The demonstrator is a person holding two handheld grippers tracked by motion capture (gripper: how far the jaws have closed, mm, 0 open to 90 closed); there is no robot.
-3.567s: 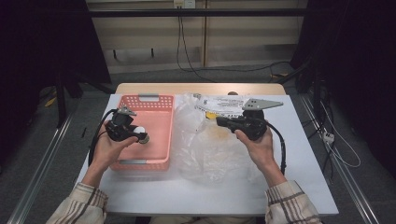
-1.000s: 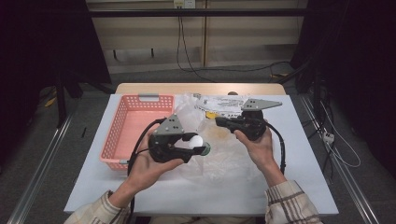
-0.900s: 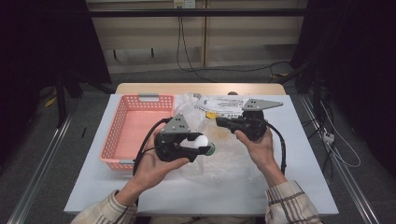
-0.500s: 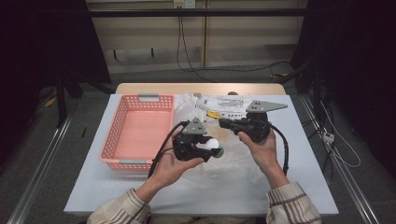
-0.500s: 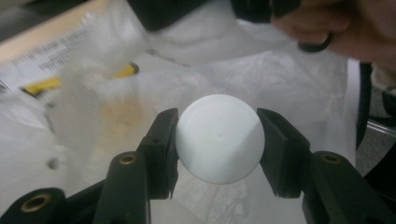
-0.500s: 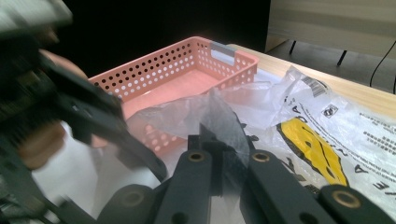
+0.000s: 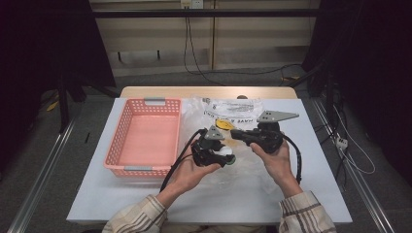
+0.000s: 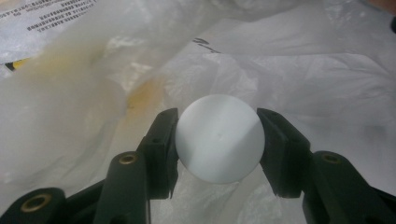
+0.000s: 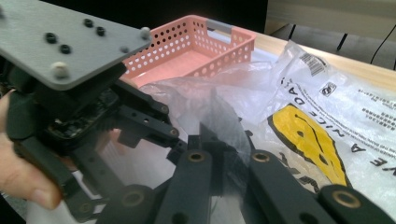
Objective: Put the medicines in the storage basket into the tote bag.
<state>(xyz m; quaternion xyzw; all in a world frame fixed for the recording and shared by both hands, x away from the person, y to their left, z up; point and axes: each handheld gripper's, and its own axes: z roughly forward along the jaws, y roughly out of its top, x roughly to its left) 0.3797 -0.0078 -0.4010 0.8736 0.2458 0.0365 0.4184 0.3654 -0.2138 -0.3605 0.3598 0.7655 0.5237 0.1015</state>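
A white ball [image 8: 219,138] sits squeezed between the jaws of my left gripper [image 8: 218,142]. In the high view that left gripper [image 7: 226,157] holds the ball [image 7: 224,153] just above a crumpled clear plastic bag [image 7: 228,109] at the table's middle. My right gripper [image 7: 233,134] points left, close beside the left one, and is shut on a fold of the bag. In the right gripper view the right gripper [image 9: 224,142] pinches the thin film of the bag [image 9: 327,88], which carries a yellow print. The left gripper's grey top plate [image 9: 60,42] looms at the left.
A pink perforated basket [image 7: 145,138] stands left of the bag, with nothing visible inside, and appears again behind the film [image 9: 196,42]. The white table [image 7: 121,204] has bare room at its front and right. Cables trail from both grippers.
My left gripper has travelled right from the basket to the bag, carrying the white ball. The right gripper has stayed shut on the bag, hardly moving.
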